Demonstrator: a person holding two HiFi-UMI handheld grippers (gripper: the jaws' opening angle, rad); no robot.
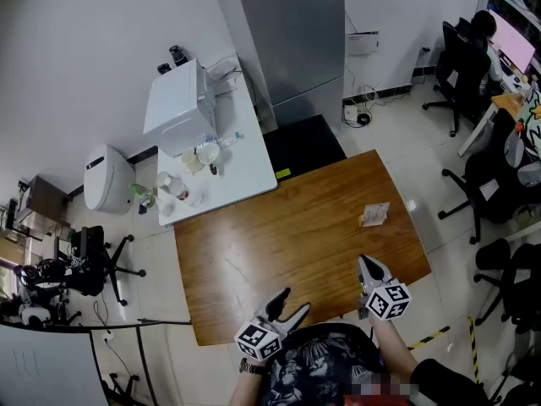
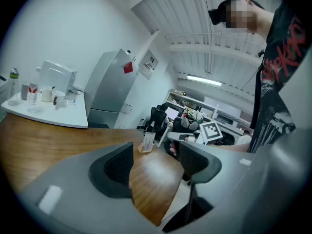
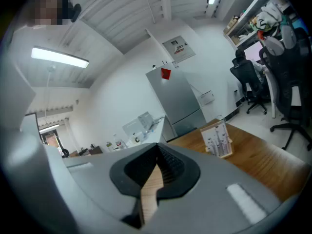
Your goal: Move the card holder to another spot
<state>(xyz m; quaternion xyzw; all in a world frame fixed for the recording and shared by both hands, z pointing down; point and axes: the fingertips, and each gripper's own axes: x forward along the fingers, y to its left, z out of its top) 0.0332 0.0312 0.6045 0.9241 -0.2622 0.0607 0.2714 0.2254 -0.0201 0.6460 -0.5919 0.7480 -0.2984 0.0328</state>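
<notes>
The card holder (image 1: 374, 215), a small stand with a pale printed card on a wooden base, stands on the brown wooden table (image 1: 279, 244) toward its right side. In the left gripper view the card holder (image 2: 147, 142) is far ahead; in the right gripper view the card holder (image 3: 217, 139) stands upright, ahead and to the right. My left gripper (image 1: 287, 304) hovers at the table's near edge, its jaws apart with nothing between them. My right gripper (image 1: 369, 269) is over the near right part of the table, short of the holder, shut on nothing.
A white side table (image 1: 245, 172) at the back left carries a white appliance (image 1: 177, 104), cups and bottles. A grey fridge (image 1: 292, 32) stands behind it. Black office chairs (image 1: 490, 176) crowd the right side. A white bin (image 1: 106, 178) sits at the left.
</notes>
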